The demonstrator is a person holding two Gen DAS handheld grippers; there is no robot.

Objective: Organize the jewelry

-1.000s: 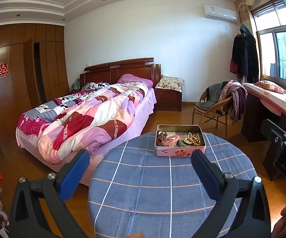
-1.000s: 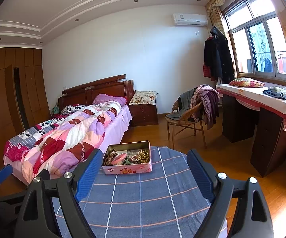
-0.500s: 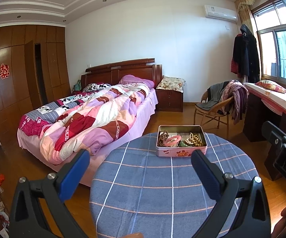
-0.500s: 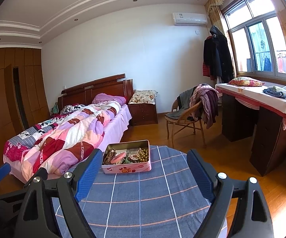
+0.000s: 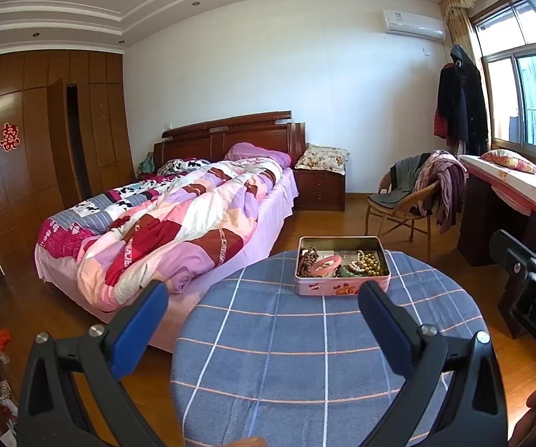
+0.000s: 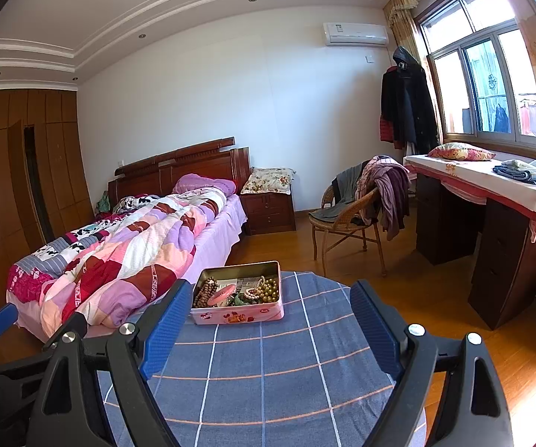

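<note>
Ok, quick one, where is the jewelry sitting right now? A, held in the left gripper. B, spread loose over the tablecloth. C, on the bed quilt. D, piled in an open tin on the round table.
D: the beads and pink bangle lie inside the open tin on the far side of the round table, while the left gripper and right gripper are both open and hold nothing.

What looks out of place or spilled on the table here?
Nothing has spilled. The jewelry sits jumbled inside the open tin at the table's far edge: beads, a pink bangle and pearls tangled together. Both grippers are open and empty.
</note>
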